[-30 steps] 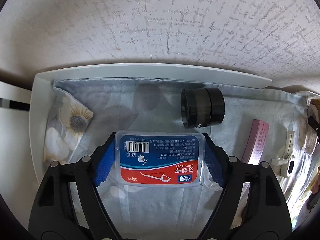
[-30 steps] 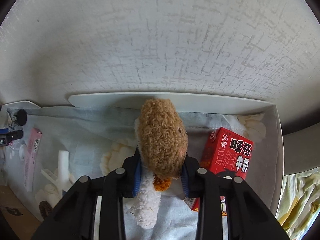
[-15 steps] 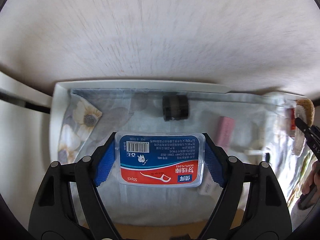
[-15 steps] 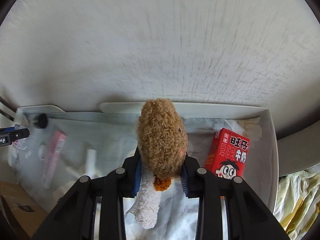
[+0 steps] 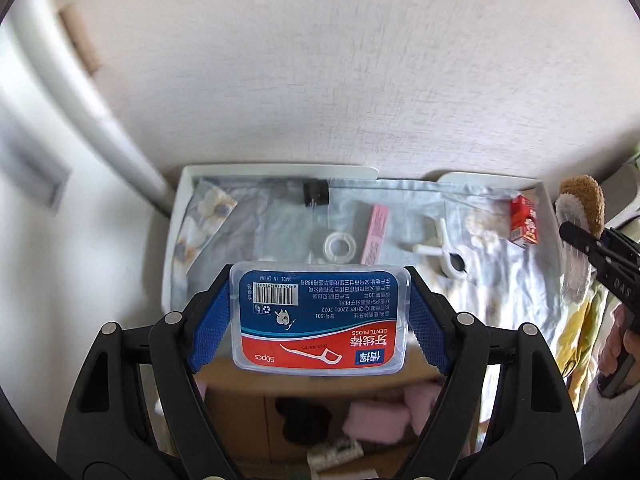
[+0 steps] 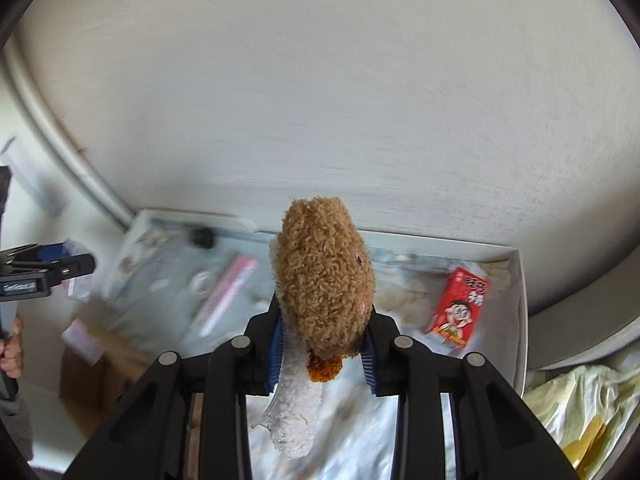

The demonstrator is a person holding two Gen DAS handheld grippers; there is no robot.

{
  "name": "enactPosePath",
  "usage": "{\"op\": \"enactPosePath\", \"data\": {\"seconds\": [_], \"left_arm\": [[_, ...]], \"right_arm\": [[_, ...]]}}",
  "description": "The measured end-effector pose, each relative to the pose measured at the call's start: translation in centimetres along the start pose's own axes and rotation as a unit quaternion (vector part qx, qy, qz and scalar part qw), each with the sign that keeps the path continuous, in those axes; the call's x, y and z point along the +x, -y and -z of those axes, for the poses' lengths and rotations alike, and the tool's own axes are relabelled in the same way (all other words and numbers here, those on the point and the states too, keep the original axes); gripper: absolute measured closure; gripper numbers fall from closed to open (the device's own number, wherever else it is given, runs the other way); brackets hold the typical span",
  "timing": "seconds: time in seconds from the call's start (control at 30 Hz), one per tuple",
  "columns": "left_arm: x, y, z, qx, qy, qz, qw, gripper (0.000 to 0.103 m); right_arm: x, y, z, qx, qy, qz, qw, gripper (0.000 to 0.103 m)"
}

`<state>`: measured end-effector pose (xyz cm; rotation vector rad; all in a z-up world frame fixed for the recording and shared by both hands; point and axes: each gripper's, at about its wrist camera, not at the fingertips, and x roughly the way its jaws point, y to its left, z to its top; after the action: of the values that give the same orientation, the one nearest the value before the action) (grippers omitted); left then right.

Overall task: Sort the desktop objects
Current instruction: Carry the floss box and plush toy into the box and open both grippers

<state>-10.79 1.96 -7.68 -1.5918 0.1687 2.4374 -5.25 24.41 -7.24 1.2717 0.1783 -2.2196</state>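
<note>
Item 1: dental floss box (image 5: 322, 322), lower centre of the left view, pinched between the blue pads of the left gripper (image 5: 320, 320) and held clear of the tray (image 5: 176, 216).
Item 2: plush toy (image 6: 324, 284), centre of the right view, clamped by the right gripper (image 6: 324, 354).
Remaining on the cloth-lined tray: black jar (image 5: 316, 194), pink box (image 5: 375, 234), clear ring (image 5: 340, 246), white clip (image 5: 444, 250), red carton (image 5: 523, 220). Judged: two picked, five unsorted.
Open room: a cardboard box (image 5: 320, 424) lay below, lower frame. The wall closed off the tray's far rim.
</note>
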Motion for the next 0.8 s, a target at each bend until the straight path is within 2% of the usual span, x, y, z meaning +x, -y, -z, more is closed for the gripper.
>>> {"op": "enactPosePath", "data": {"seconds": [0.1, 0.23, 0.4, 0.6, 0.7, 0.8], "left_arm": [[-2.2, -0.6, 2.3, -0.023, 0.009, -0.002, 0.9997, 0.025], [-4.0, -1.6, 6.0, -0.057, 0.012, -0.011, 0.9983, 0.025], [-3.5, -2.8, 10.2, -0.100, -0.006, -0.016, 0.9948, 0.025], [0.1, -4.3, 14.8, -0.142, -0.049, -0.024, 0.9883, 0.025], [1.9, -4.6, 15.9, -0.150, -0.067, -0.024, 0.9862, 0.025], [2.9, -4.9, 16.7, -0.164, -0.077, -0.018, 0.9833, 0.025]], "right_arm": [[-1.9, -2.2, 0.4, -0.037, 0.005, -0.043, 0.998, 0.073], [-1.3, -5.9, 2.2, -0.083, 0.001, -0.101, 0.991, 0.073], [-0.4, -10.0, 5.5, -0.135, -0.030, -0.150, 0.979, 0.073], [1.7, -14.5, 9.4, -0.197, -0.081, -0.175, 0.961, 0.073], [3.4, -15.6, 10.7, -0.214, -0.105, -0.185, 0.953, 0.073], [4.5, -16.8, 11.6, -0.234, -0.119, -0.175, 0.949, 0.073]]}}
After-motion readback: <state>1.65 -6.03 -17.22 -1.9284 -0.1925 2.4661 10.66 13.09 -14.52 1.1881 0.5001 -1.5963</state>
